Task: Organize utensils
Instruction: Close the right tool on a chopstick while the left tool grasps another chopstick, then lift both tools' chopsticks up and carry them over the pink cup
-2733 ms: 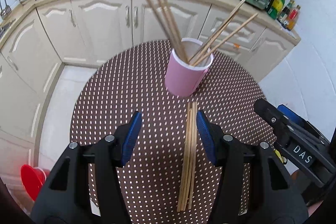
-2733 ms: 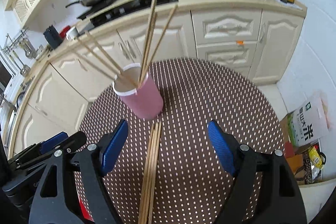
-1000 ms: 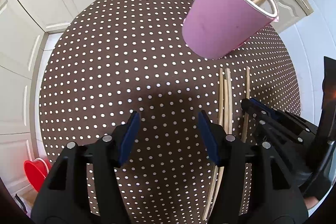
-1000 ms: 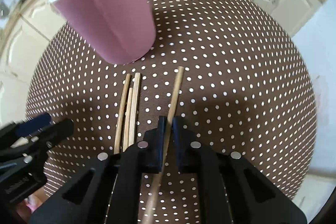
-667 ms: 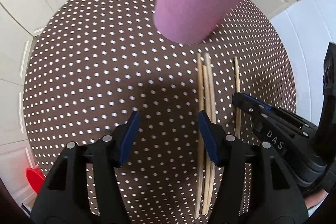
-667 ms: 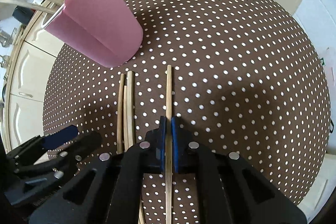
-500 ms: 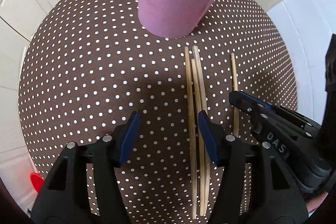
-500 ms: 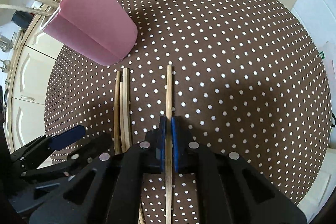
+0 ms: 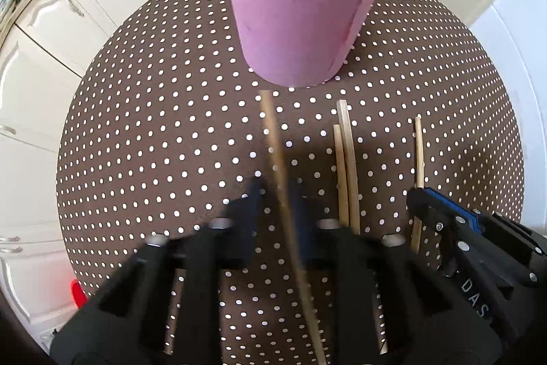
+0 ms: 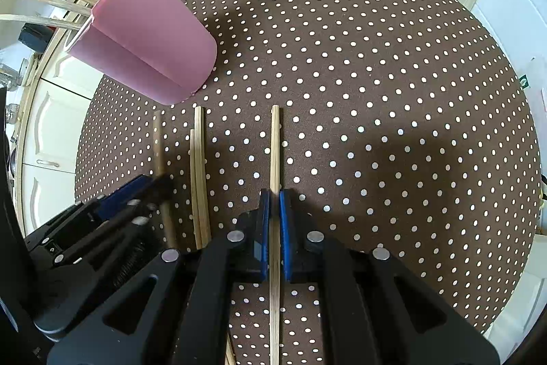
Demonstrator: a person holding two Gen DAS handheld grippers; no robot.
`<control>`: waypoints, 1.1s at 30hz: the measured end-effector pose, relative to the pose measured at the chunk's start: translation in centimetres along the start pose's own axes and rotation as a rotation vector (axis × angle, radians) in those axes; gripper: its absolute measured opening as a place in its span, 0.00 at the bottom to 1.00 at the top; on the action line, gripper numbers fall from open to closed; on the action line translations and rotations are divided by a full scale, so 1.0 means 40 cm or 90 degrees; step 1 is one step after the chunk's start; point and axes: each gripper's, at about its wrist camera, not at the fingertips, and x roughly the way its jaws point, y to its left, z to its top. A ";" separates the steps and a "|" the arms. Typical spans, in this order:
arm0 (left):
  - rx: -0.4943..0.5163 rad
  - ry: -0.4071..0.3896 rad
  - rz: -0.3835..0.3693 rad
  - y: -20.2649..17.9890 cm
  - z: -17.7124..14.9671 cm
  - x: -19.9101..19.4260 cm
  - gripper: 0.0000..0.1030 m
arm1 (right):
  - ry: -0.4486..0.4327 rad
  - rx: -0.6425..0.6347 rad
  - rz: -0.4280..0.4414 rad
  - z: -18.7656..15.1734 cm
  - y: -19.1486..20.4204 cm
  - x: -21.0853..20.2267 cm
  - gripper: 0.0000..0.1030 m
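Right gripper (image 10: 274, 200) clamped tight on one chopstick (image 10: 274, 142), lying along the dotted tablecloth (image 10: 376, 91) toward the pink cup (image 10: 150, 47). Left gripper (image 9: 275, 194) blurry, jaws close in on another stick (image 9: 273, 139), but can't tell if actually pinched. Two loose chopsticks (image 9: 345, 166) flat on the cloth between the grippers, tips just short of the cup. More sticks (image 10: 51, 2) poking out of the cup's mouth.

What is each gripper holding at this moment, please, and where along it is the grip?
The right gripper is shut on one chopstick, gripped partway along its shaft. The left gripper has a second chopstick between its blurred fingers, also mid-shaft.
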 end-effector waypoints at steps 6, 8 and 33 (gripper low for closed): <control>-0.052 0.004 -0.015 0.021 0.009 0.004 0.06 | -0.007 0.002 0.013 0.002 -0.007 -0.012 0.05; -0.072 0.001 -0.020 0.030 0.008 0.001 0.06 | -0.014 -0.002 0.013 0.001 -0.007 -0.024 0.05; -0.122 -0.207 -0.058 0.172 -0.060 -0.328 0.06 | -0.222 -0.012 0.072 0.040 0.053 -0.313 0.05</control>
